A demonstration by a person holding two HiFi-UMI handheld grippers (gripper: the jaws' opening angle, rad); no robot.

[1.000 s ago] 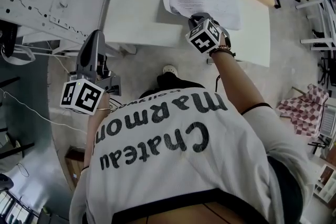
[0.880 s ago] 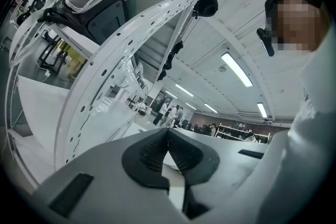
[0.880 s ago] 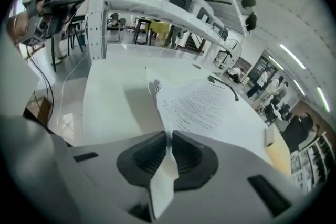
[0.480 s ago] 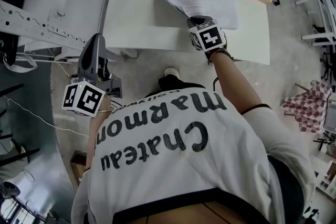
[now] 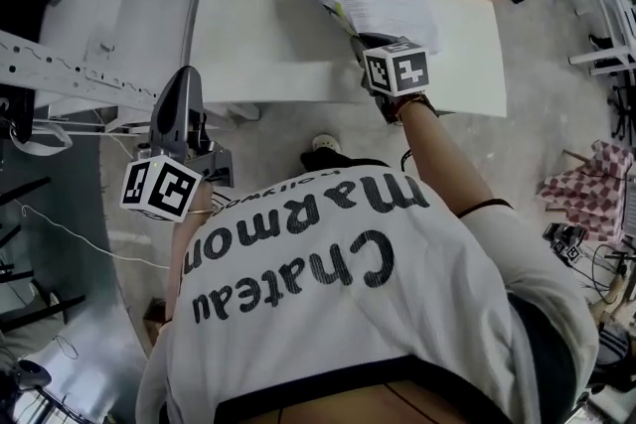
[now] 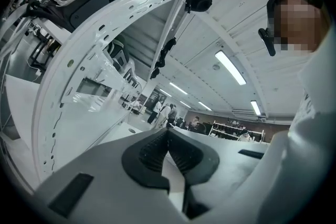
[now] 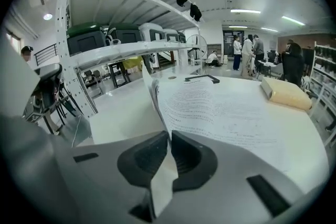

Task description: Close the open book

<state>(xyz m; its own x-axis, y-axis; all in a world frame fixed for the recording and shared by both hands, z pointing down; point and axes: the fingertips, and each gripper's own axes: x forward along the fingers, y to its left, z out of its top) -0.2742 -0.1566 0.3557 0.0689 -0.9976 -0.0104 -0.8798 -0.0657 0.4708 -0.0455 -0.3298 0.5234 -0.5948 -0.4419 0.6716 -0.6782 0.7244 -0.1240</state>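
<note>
Book (image 7: 220, 107) pages pinched between right gripper (image 7: 169, 136) fingers (image 7: 144, 157)

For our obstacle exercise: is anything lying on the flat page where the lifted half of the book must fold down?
Nothing visible: the flat page is bare, and the yellow block lies beyond it, apart.

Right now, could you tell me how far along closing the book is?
Done: the right gripper is clamped on the near edge of the left-hand leaf of the book. In hand: that leaf stands raised off the table, while the right-hand page lies flat. Left: fold it onto the right side and release; the book is not yet closed. The left gripper hangs shut and empty, off the table.
</note>
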